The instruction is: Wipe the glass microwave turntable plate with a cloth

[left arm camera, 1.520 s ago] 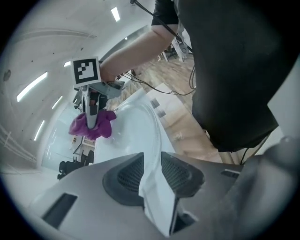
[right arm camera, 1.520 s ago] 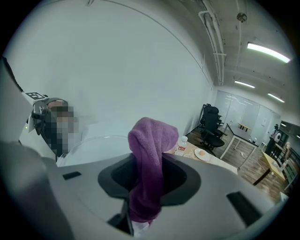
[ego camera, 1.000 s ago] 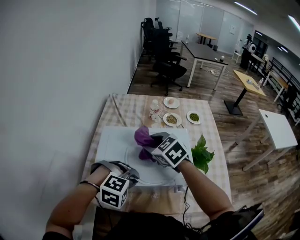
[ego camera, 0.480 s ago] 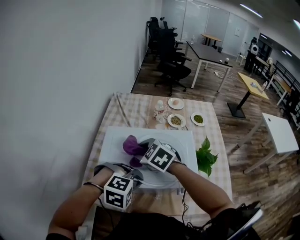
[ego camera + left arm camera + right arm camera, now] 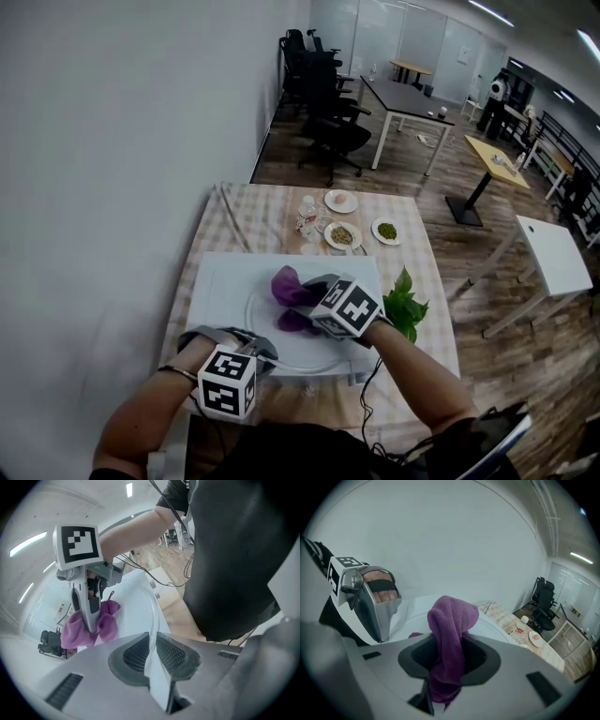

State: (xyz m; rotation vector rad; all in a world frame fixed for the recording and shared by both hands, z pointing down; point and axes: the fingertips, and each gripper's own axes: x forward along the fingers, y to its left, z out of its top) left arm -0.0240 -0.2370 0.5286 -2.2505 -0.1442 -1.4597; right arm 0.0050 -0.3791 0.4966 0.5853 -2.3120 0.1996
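Note:
The glass turntable plate [image 5: 309,354] lies on a white board [image 5: 217,281] in the head view. My left gripper [image 5: 270,356] is at the plate's near left rim. In the left gripper view the clear rim [image 5: 152,603] runs between its pads, and my left gripper [image 5: 152,649] is shut on it; its jaws have just been opening slightly. My right gripper [image 5: 309,300] is over the middle of the plate, shut on a bunched purple cloth [image 5: 289,284]. In the right gripper view the cloth [image 5: 450,620] fills the jaws of my right gripper [image 5: 449,654] and drapes down past them.
Behind the board, small dishes of food [image 5: 341,235] and a bottle [image 5: 307,208] stand on the checked tablecloth [image 5: 251,217]. Green leaves [image 5: 406,307] lie to the right of the plate. A cable [image 5: 371,386] hangs near the table's front edge. A wall is at the left.
The right gripper swept the cloth left across the plate, then came back to the right and a little lower. The left gripper stayed at the rim.

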